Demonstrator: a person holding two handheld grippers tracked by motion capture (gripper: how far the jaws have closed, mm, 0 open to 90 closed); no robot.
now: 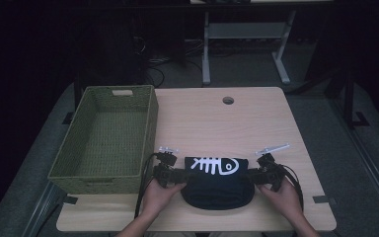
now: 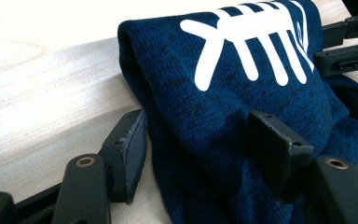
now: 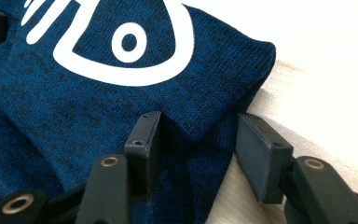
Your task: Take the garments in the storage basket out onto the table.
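Folded dark-blue cloth (image 1: 217,182) with a white fish-skeleton print lies on the near part of the wooden table (image 1: 212,118), between the person's two hands. In the high view the print faces up along the far edge of the bundle, and the rounded near edge sits close to the table's front.

At the cloth's left end sits the left gripper (image 1: 173,176), held by the left hand (image 1: 160,193). Its own view shows the two black jaws standing apart with a thick fold of the cloth (image 2: 242,93) between them: the right-hand pad presses into the fabric, while the left-hand pad stands just beside the fold's edge, and I cannot tell whether it touches.

At the right end sits the right gripper (image 1: 259,175), held by the right hand (image 1: 284,197). In its view the jaws also stand apart around the corner of the cloth (image 3: 121,84); one pad rests on the fabric, the other stands on the bare wood just off the edge, apart from it.

A green woven basket (image 1: 86,180) stands on the table's left side, near the left gripper.
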